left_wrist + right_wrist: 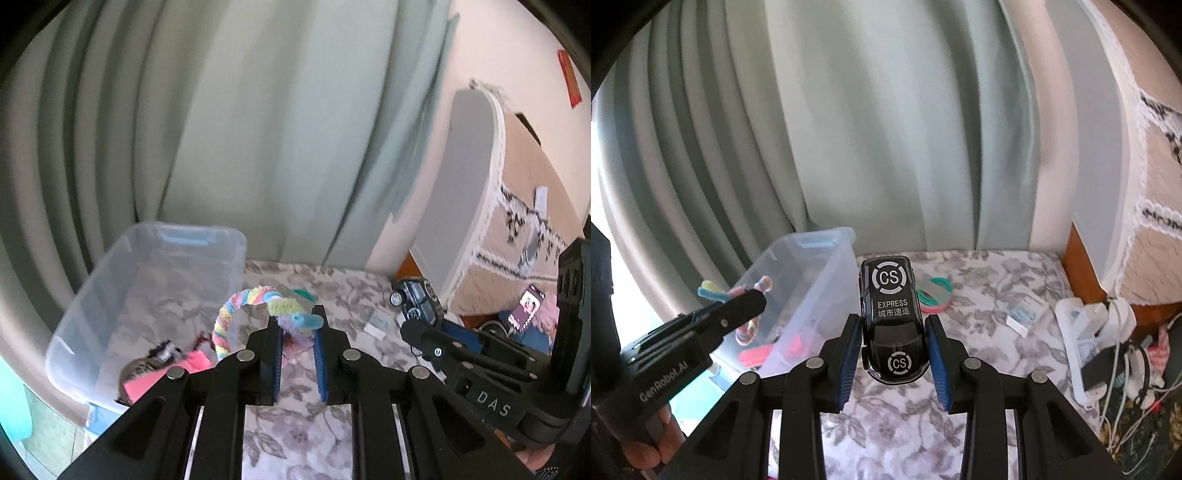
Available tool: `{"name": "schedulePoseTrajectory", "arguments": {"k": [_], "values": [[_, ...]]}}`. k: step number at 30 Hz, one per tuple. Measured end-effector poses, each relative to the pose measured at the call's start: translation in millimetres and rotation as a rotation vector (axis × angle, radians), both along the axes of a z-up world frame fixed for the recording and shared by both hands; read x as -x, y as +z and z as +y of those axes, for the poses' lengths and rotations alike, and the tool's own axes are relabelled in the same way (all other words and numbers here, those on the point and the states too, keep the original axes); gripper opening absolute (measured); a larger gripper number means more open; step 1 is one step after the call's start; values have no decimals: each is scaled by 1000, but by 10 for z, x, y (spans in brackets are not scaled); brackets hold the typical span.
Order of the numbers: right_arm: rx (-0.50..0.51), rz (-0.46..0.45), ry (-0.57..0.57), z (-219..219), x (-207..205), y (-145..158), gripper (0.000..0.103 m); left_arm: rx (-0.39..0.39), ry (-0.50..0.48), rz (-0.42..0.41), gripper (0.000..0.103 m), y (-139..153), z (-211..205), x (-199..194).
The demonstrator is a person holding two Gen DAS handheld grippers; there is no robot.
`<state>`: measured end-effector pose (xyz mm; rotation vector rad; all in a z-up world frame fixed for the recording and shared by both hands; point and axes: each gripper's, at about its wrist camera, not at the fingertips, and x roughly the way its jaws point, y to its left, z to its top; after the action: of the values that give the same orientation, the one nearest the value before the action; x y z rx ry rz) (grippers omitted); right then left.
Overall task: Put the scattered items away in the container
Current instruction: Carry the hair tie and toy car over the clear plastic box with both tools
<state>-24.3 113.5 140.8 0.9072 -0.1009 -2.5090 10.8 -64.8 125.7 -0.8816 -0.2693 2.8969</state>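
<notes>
My left gripper [298, 325] is shut on a pastel rainbow braided ring [236, 317] and holds it in the air just right of the clear plastic bin [147, 266]. It also shows in the right wrist view [738, 306] over the bin [809, 280]. My right gripper [892, 343] is shut on a black toy car [892, 317] marked "CS EXPRESS", above the floral cloth. The car also shows in the left wrist view [417, 299]. The bin holds a pink item [155, 376] and small dark things.
A floral cloth [303, 424] covers the surface. Green and pink hair ties [936, 295] and a small white packet [1023, 317] lie on it. A green curtain [886, 129] hangs behind. A white charger with cables [1100, 350] sits at the right, by a bed.
</notes>
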Motion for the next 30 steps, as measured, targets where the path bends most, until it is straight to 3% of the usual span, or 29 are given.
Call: {"name": "schedulePoseTrajectory", "arguments": {"k": [8,30], "values": [[-21,31,58,-329,-76,103,38,-17,86,39,15,104,-386,-60],[-143,-8,234,-1341,-124,-146,38,-124,214,-10,15,-173,-1213,-127]]}}
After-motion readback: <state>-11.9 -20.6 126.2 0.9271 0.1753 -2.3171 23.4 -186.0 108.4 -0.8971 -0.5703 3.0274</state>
